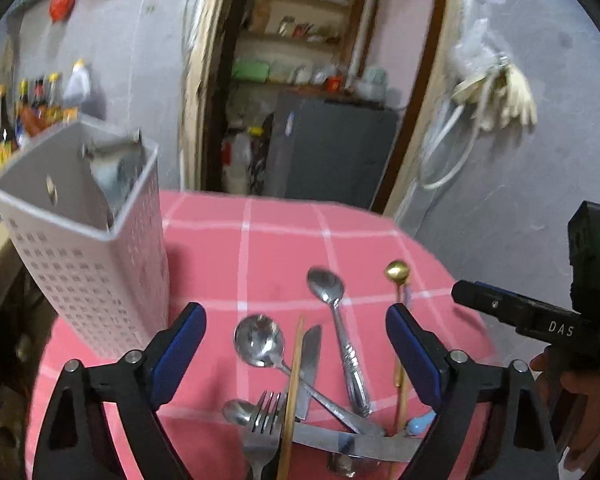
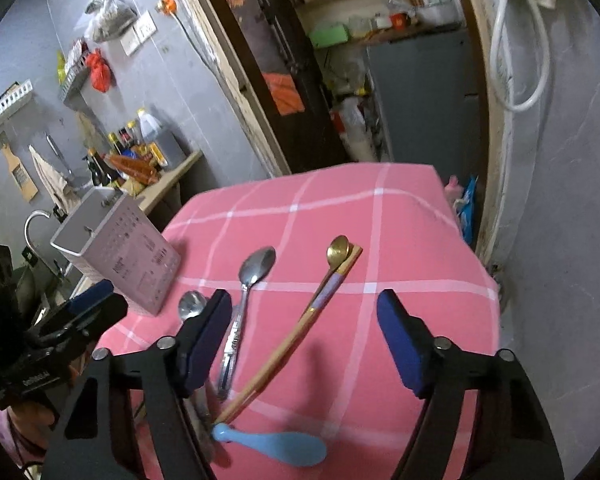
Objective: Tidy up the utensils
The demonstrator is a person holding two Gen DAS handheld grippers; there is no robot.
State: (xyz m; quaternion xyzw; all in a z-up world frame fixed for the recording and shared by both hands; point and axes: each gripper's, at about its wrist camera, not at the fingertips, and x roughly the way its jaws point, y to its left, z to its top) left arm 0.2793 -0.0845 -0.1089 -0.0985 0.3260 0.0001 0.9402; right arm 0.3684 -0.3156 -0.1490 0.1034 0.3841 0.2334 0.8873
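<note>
Utensils (image 1: 300, 392) heaped on pink bench (image 1: 260, 248), between and below left gripper (image 1: 296, 344)'s empty, parted jaws; right gripper (image 2: 304, 344) likewise apart, empty. Tangled handles: risks dragging neighbours off, missing holder (image 1: 88, 264).

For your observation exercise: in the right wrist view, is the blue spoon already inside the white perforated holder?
No. The blue spoon lies on the pink tablecloth, apart from the white perforated holder.
</note>
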